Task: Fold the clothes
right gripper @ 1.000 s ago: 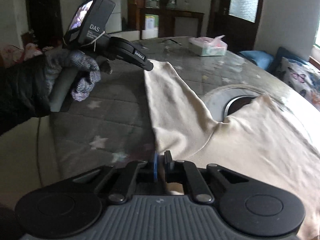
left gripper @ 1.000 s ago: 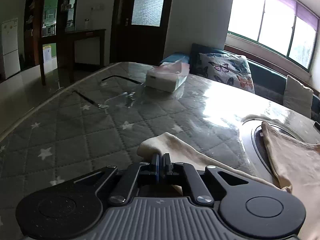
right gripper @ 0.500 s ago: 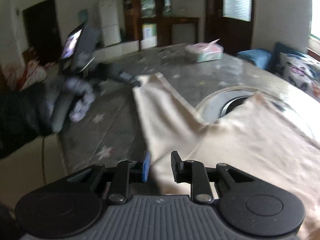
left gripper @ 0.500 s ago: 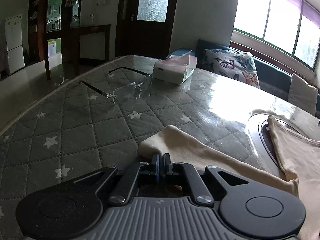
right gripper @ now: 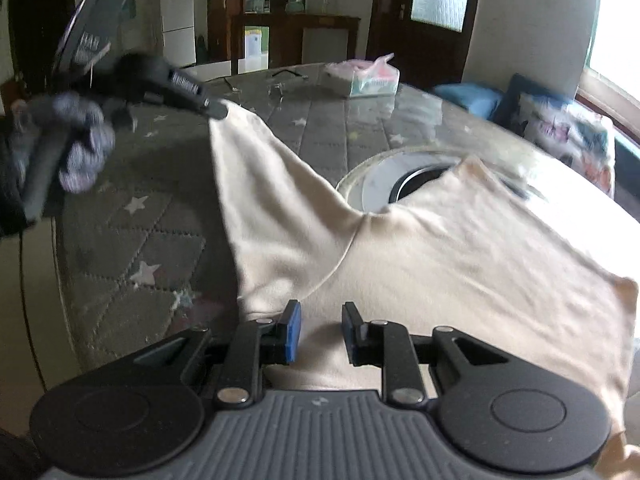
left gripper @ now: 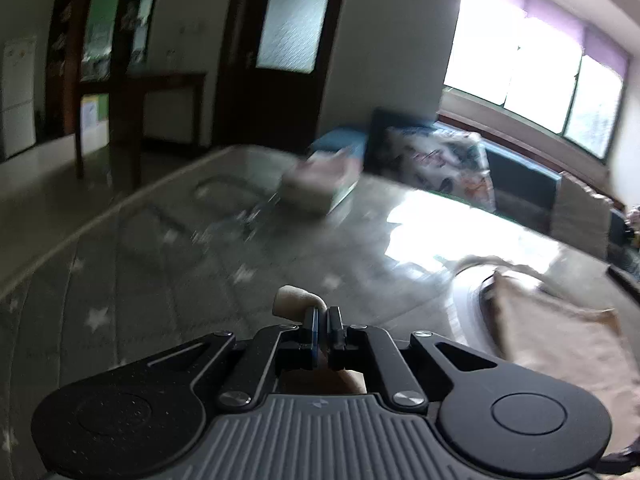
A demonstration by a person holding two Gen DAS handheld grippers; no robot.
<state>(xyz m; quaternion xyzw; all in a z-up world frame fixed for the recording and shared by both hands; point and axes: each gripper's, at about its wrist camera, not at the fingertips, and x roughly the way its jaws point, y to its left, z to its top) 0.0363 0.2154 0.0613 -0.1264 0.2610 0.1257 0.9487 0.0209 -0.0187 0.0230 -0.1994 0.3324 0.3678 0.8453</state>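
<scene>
Left wrist view, blurred: left tool clamped on a fold of the cream garment, fingers pressed together with the fabric bunched just ahead of the tips. More of the same garment lying to the right of the tool, over the quilted star-pattern desk. Tissue box far ahead of the tool, cushion ahead and to the right beyond the desk edge. Right wrist view: right tool with fingers spread apart, gripping nothing, positioned directly over the near edge of the garment. Sleeve stretched ahead and to the left of the tool, its end pinched by the left tool, held in a gloved hand. Body of the garment spread ahead and to the right, partly covering a round recessed ring in the desk. Tissue box and eyeglasses far ahead.
</scene>
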